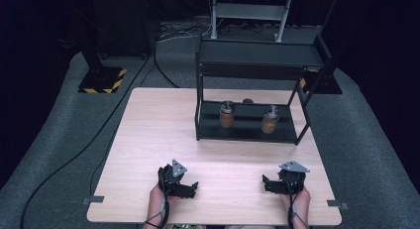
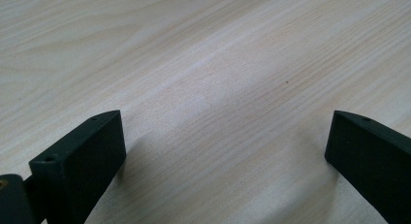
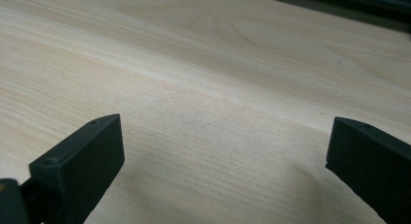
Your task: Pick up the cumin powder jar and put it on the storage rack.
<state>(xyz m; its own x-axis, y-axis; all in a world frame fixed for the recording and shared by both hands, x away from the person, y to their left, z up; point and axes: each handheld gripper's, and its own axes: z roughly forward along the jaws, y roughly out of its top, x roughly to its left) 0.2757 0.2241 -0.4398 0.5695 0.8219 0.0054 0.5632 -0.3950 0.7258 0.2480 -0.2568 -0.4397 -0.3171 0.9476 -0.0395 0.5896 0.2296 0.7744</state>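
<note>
Two glass jars of brown stuff, upright on the black rack's lower shelf (image 1: 247, 132). Left jar (image 1: 227, 115) at 9 o'clock of right jar (image 1: 270, 121), well apart.

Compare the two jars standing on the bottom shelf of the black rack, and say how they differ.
The left jar holds darker, reddish-brown contents; the right jar holds lighter, amber-brown ones. The left jar stands near the shelf's middle, the right jar nearer the rack's right end and slightly closer to its front edge. Both are upright, capped, about the same size, and apart from each other.
</note>
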